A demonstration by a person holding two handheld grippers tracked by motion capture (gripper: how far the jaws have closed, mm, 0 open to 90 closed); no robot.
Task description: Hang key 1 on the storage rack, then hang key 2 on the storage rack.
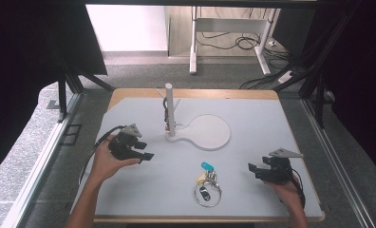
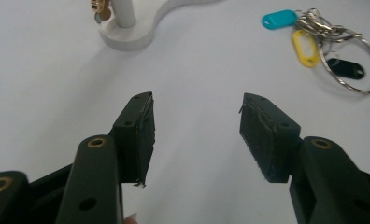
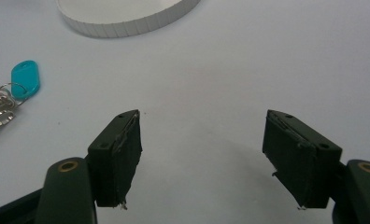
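Observation:
A bunch of keys on a large metal ring (image 1: 208, 184) lies on the table's front middle, with teal, yellow and black tags (image 2: 307, 41). My left gripper (image 1: 146, 151) hovers at the left of the table and points right, toward the white post. Its jaws stand open with nothing between them (image 2: 195, 100). At the right my right gripper (image 1: 252, 170) points left toward the keys, open and holding nothing (image 3: 202, 116). The teal tag (image 3: 25, 78) lies ahead of it to the left.
A white stand rises behind the keys: an upright post (image 1: 169, 107) on a flat base with a round disc (image 1: 209, 132). A small brass item hangs on the post (image 2: 99, 9). The grey table top (image 1: 262, 123) ends at a wooden edge.

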